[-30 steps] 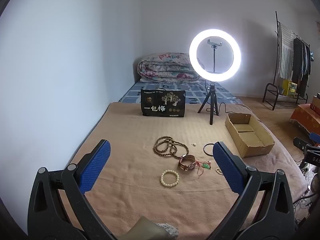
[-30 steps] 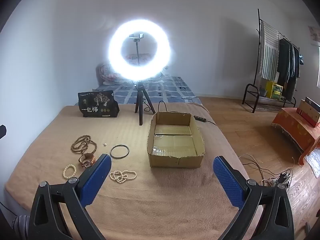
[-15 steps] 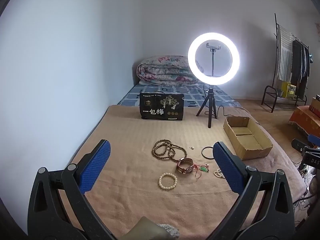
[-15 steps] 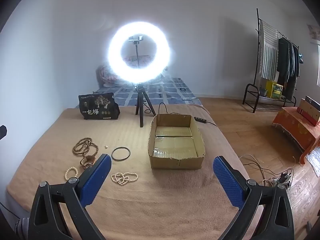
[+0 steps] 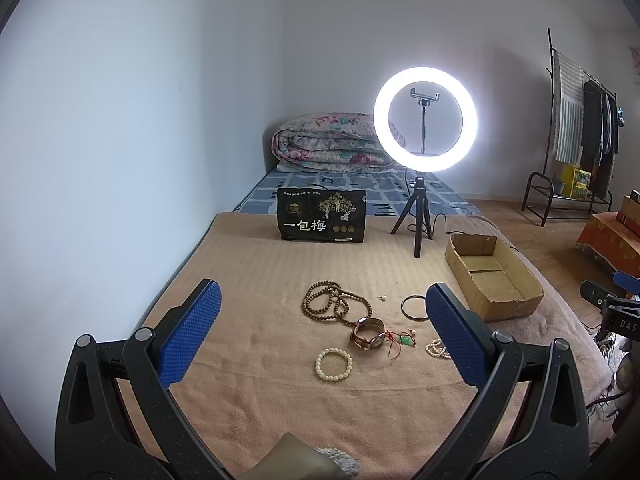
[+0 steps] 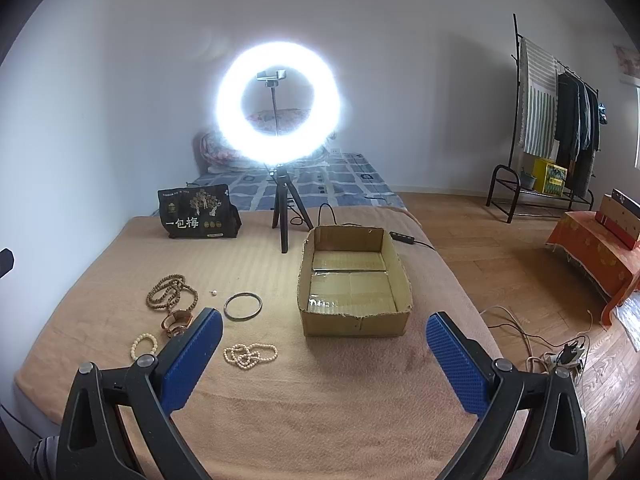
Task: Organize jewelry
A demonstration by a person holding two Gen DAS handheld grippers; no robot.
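Jewelry lies on a tan blanket point(image 5: 260, 272): a brown bead necklace point(image 5: 330, 306), a watch point(image 5: 369, 333), a cream bead bracelet point(image 5: 333, 364), a red cord with a green pendant point(image 5: 402, 340), a dark bangle point(image 5: 414, 308) and a white pearl string point(image 6: 250, 355). An empty cardboard box point(image 6: 354, 284) stands right of them. My left gripper point(image 5: 320, 344) is open and empty, held above and short of the jewelry. My right gripper point(image 6: 324, 364) is open and empty, short of the box.
A lit ring light on a tripod point(image 5: 420, 220) stands behind the jewelry with a cable trailing right. A black printed bag point(image 5: 322, 220) stands at the back. A folded quilt point(image 5: 332, 144) lies by the wall. A clothes rack point(image 6: 556, 128) stands on the floor at right.
Both grippers have drawn back and up a little, so the jewelry and box look slightly farther off. Both stay open. Nothing on the blanket has moved.
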